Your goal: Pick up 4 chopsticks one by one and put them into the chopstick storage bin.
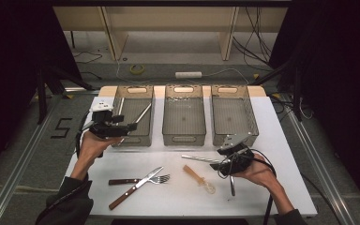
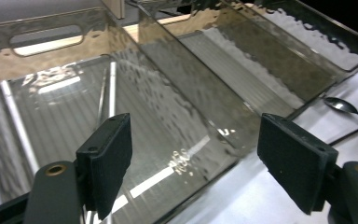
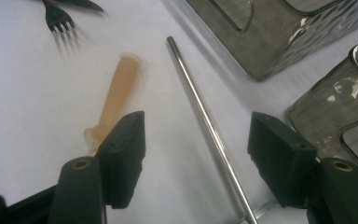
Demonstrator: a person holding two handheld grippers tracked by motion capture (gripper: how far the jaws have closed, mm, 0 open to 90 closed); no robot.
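My left gripper [image 1: 132, 125] hovers over the front of the left clear bin [image 1: 133, 90], open, with nothing between its pads [image 2: 109, 158]. In the left gripper view [image 2: 196, 163] the left bin [image 2: 51, 42] holds thin metal rods [image 2: 112, 84] on its floor. My right gripper [image 1: 217, 163] is low over the table near the right bin and is open [image 3: 196, 158]. A metal straw [image 3: 205, 121] lies on the table between its pads, apart from both. An orange-handled spoon [image 3: 116, 91] lies just left of the left pad.
The middle bin [image 1: 183, 89] and right bin [image 1: 228, 89] stand at the back of the white table [image 1: 281, 154]. A fork [image 1: 158, 179] and a wooden-handled knife [image 1: 136, 187] lie crossed at the front. A metal spoon [image 1: 232, 185] lies under the right hand.
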